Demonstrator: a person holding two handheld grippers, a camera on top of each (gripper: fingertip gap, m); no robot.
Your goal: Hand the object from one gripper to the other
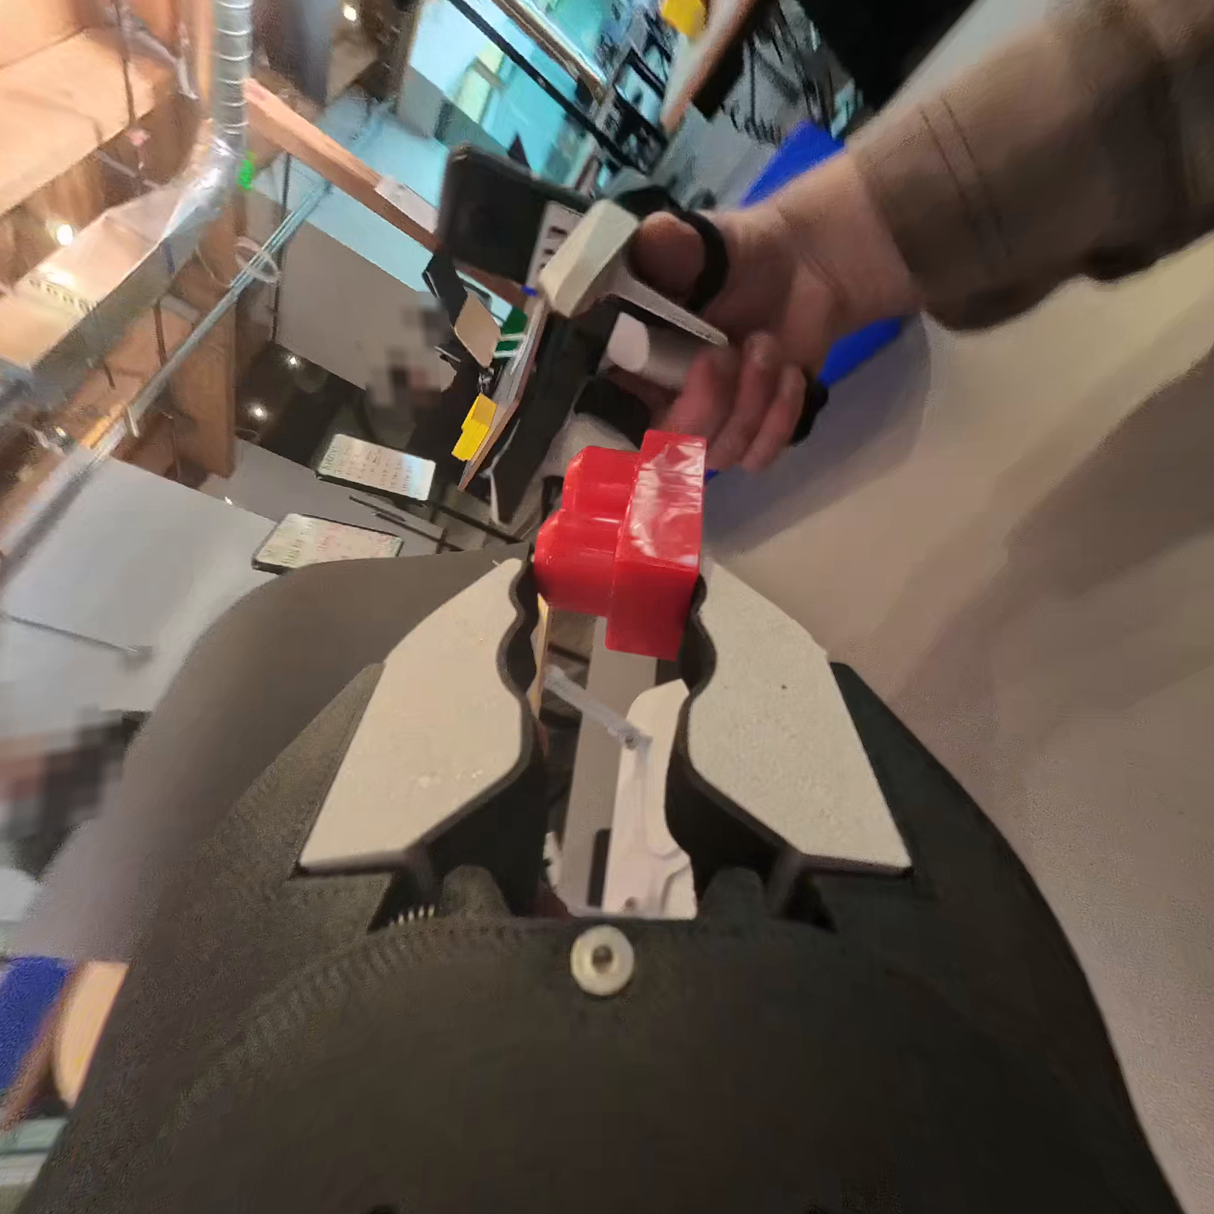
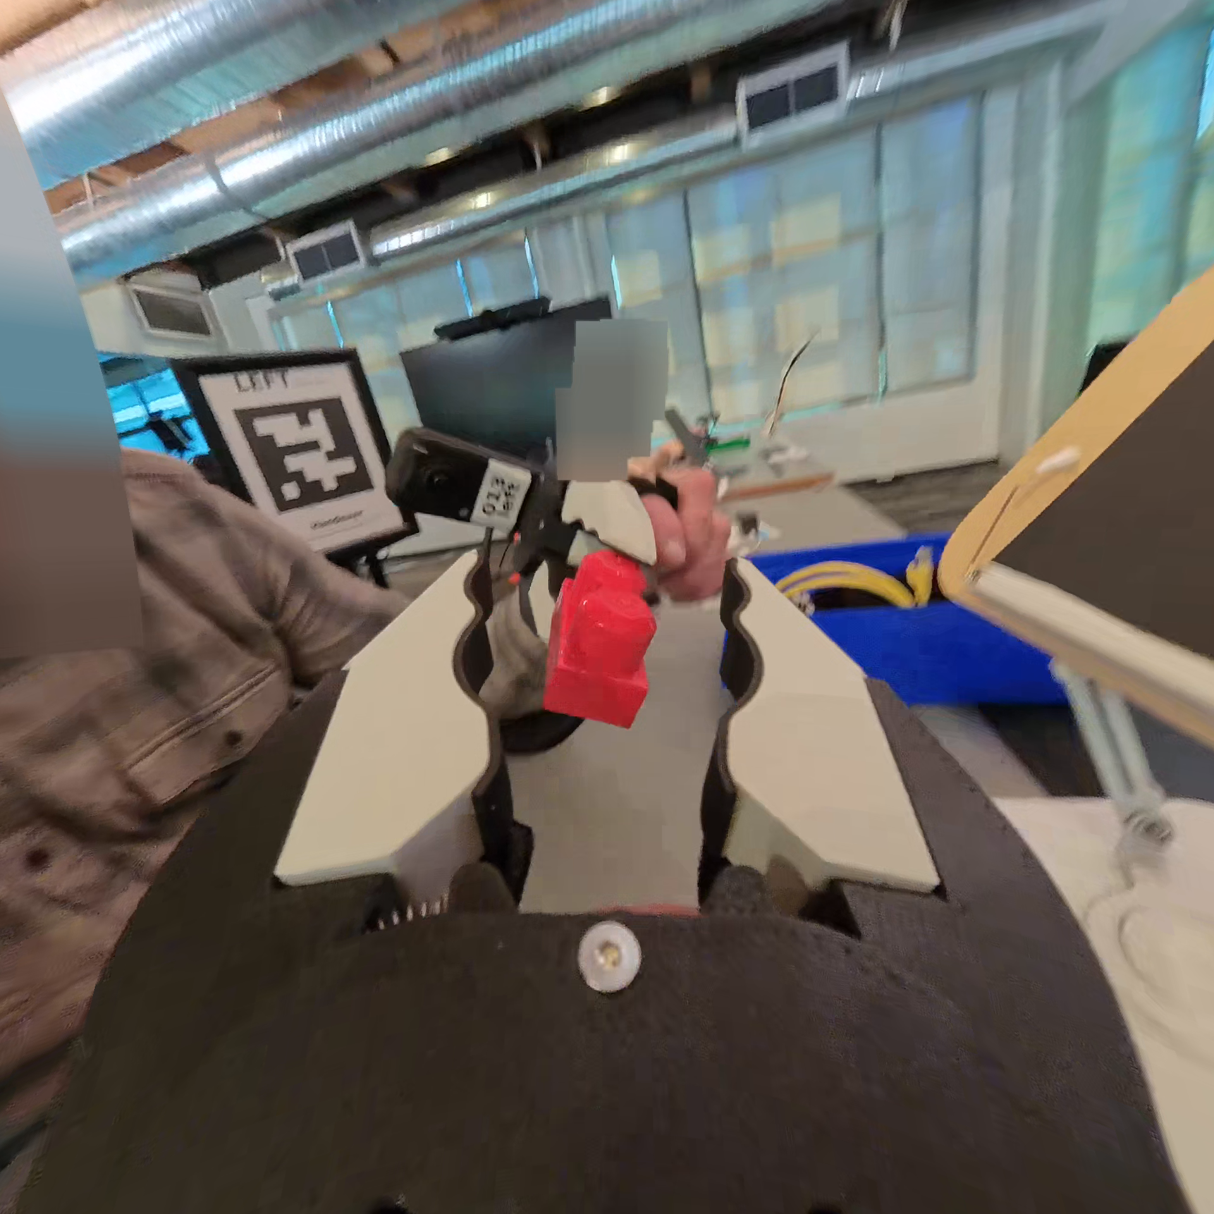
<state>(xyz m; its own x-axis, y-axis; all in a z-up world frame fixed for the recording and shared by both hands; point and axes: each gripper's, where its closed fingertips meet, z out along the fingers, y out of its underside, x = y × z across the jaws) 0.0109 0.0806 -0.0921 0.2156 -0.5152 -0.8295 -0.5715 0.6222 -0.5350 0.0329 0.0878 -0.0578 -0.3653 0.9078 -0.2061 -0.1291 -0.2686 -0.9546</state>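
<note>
A red plastic block (image 1: pixel 617 545) with round studs is clamped between the fingertips of my left gripper (image 1: pixel 614 578), held up in the air. In the right wrist view the same block (image 2: pixel 598 644) hangs between the spread fingers of my right gripper (image 2: pixel 606 571), which is open; neither finger touches it. The two grippers face each other. The right gripper's camera (image 1: pixel 486 223) and the hand (image 1: pixel 788 295) that holds it show beyond the block. The left gripper's camera (image 2: pixel 447 479) shows behind the block in the right wrist view.
A blue bin (image 2: pixel 920 644) with yellow cables stands to the right. A tan-edged table top (image 2: pixel 1051 473) on metal legs juts in at the right. A framed marker board (image 2: pixel 295 447) and a dark monitor (image 2: pixel 486 387) stand behind. A person's sleeve (image 2: pixel 164 657) is at the left. Left tips to right tips: about 5 cm.
</note>
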